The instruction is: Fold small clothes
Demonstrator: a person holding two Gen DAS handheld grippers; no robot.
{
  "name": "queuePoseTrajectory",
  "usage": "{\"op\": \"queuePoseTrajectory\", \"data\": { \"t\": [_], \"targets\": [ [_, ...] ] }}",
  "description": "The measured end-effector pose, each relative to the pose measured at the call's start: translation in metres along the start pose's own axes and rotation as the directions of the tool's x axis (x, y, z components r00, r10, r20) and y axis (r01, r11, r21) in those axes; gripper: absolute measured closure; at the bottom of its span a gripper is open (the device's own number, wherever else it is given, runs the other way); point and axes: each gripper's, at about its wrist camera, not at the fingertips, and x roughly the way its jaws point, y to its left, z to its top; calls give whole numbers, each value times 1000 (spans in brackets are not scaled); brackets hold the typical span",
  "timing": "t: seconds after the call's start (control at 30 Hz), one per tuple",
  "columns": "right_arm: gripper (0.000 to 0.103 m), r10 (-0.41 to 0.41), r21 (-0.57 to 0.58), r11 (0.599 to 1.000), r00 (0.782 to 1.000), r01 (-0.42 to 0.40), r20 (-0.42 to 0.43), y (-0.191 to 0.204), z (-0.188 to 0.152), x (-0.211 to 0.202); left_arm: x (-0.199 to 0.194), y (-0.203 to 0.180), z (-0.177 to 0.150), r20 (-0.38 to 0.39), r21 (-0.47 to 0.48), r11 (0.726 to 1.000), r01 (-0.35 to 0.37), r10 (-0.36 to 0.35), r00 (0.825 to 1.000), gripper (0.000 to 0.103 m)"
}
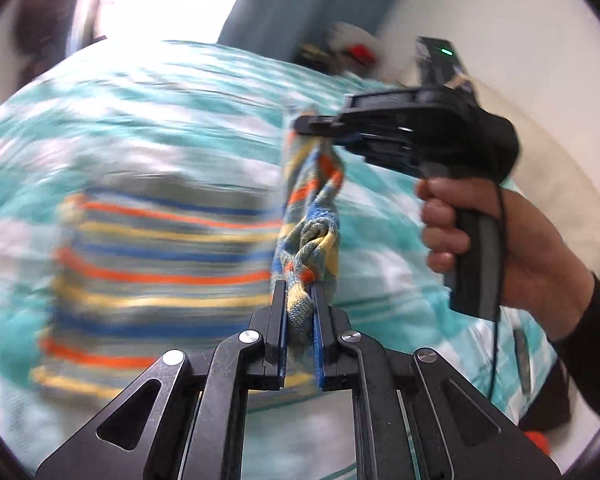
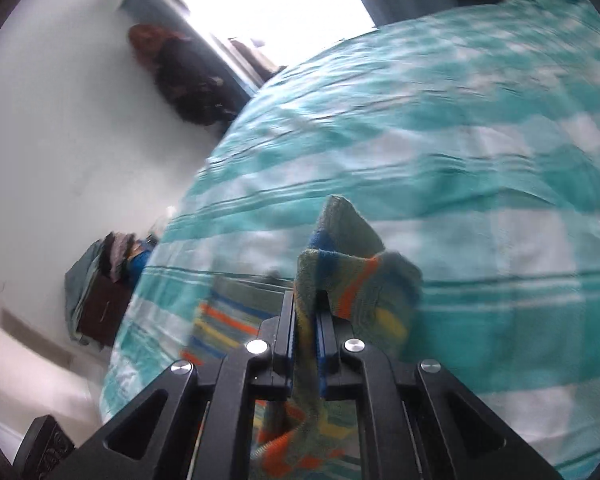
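Knitwear fills both sets of jaws. The left gripper, black angular metal with blue pads, is clamped on a bunched edge of the striped knitted garment; the right gripper pinches another part of the same edge, a corner standing up above its fingers. In the left wrist view the right gripper shows from the side, held by the person's right hand (a black sleeve at the wrist), and the stretch of knit between the two grips hangs twisted like a rope. The garment is a soft ribbed weave in grey-green with orange, blue and yellow stripes. Its body lies or hangs over the bed, toward the near edge; blur hides whether it touches. The bedspread is teal and white checked cloth, lightly rumpled. Beyond the far edge stand a bright window and pale walls; a dark cabinet with stacked fabric sits on the floor beside the bed.
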Motion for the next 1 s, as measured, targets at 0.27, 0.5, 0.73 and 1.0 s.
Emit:
{"op": "queuePoseTrajectory", "data": {
  "t": [0.27,0.5,0.73,1.0],
  "targets": [
    [95,47,-110,992,989,-63,-140,108,-13,128,-30,107,-25,-15,-217,962,-167,168,986,95],
    [44,56,-107,991,976,-81,-212,123,-55,173,-54,145,-69,-88,-337,893,-299,287,954,40],
    [38,-113,-285,954,992,93,-53,112,-71,67,-66,139,-49,-38,-339,896,-287,292,956,25],
    [41,-161,-351,930,981,113,-109,96,-177,18,-27,116,-39,-129,-166,886,-433,416,900,25]
  ]
}}
